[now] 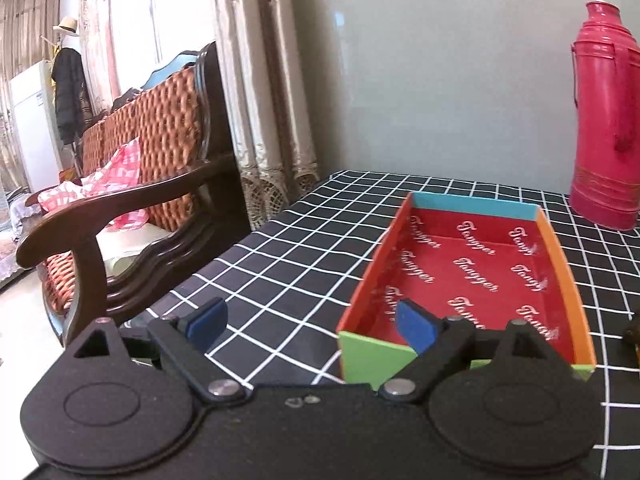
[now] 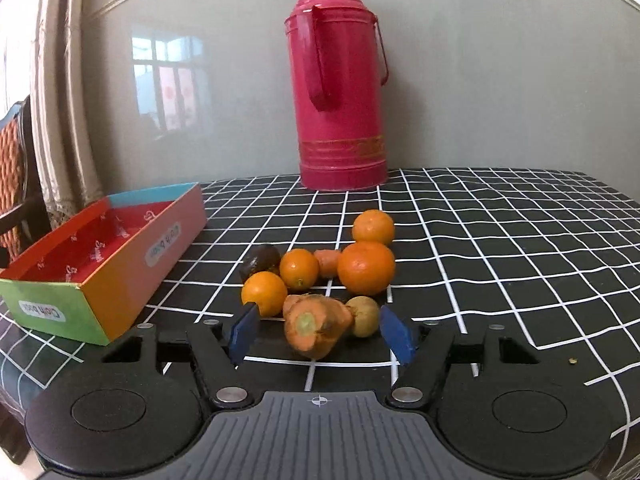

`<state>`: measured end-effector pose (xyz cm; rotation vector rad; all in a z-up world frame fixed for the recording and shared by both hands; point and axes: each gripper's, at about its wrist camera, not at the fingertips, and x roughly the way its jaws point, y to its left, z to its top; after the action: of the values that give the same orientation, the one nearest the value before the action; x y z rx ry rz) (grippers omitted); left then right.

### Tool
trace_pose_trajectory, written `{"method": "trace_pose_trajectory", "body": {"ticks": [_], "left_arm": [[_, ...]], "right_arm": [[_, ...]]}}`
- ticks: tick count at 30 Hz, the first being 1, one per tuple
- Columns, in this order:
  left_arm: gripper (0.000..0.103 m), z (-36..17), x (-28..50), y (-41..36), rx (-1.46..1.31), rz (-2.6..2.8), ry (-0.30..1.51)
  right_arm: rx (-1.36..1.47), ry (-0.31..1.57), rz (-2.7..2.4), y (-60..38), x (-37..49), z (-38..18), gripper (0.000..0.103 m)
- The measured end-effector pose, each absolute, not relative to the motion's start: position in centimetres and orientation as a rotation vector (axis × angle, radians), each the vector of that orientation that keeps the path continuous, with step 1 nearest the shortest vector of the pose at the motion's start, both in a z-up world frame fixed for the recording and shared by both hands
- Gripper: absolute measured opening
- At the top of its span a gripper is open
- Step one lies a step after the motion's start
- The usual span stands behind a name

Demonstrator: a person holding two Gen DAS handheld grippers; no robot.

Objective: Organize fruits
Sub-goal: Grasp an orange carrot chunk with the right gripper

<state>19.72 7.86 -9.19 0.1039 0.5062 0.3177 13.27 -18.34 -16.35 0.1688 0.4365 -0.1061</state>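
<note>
Surface: a table under a black cloth (image 2: 500, 232) with a white grid, filling the lower half of both views.
Room: a grey glossy wall behind the table; a dark wooden armchair (image 1: 132, 200) with an orange woven back at the left of the left wrist view, curtains (image 1: 260, 80) beside it.
Thermos: one, red (image 2: 340, 92), upright at the back of the table, upper centre of the right wrist view.
Box: one open cardboard tray (image 2: 116, 280) with a red printed lining, at the left of the right wrist view, nothing inside.
Oranges: four (image 2: 366, 267), clustered at centre frame, right of the box.
Carrots: two, one thick stub (image 2: 312, 326) nearest the lens, a smaller piece (image 2: 328, 262) behind.
Other fruit: one dark round fruit (image 2: 260, 262) and one small yellowish-brown one (image 2: 364, 316).
Right gripper (image 2: 322, 334): jaws wide, blue pads flanking the thick carrot, not touching it.
Left gripper (image 1: 312, 322): jaws wide, holding nothing, at the near end of the box.
</note>
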Motion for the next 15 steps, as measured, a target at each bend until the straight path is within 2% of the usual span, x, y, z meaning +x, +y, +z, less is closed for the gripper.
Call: {"method": "trace_pose_trajectory", "body": {"ticks": [1,3,6,7,8,15], "left_arm": [[0.084,-9.2,19.7,8.1,0.102,0.324,0.509],[0.084,-9.2,19.7,8.8,0.093,0.335,0.515],[0.085,-9.1,19.6,9.8,0.076,0.355,0.519],[0.085,-9.1,19.6,10.1,0.071,0.36,0.52],[0.085,-9.1,19.6,10.5,0.067,0.365,0.521],[0.085,-9.2,19.3,12.6,0.034,0.406,0.538]], "right_arm": [[0.164,0.442,-0.105,-18.1,13.4,-16.5,0.065],[0.16,0.451,-0.098,-17.8,13.7,-16.7,0.051],[0.175,0.488,-0.106,-17.8,14.5,-17.3,0.042],[0.177,0.48,-0.114,-17.8,14.5,-17.3,0.036],[0.189,0.475,-0.104,-17.8,14.6,-17.3,0.024],[0.203,0.437,-0.08,-17.2,14.3,-17.1,0.023]]}}
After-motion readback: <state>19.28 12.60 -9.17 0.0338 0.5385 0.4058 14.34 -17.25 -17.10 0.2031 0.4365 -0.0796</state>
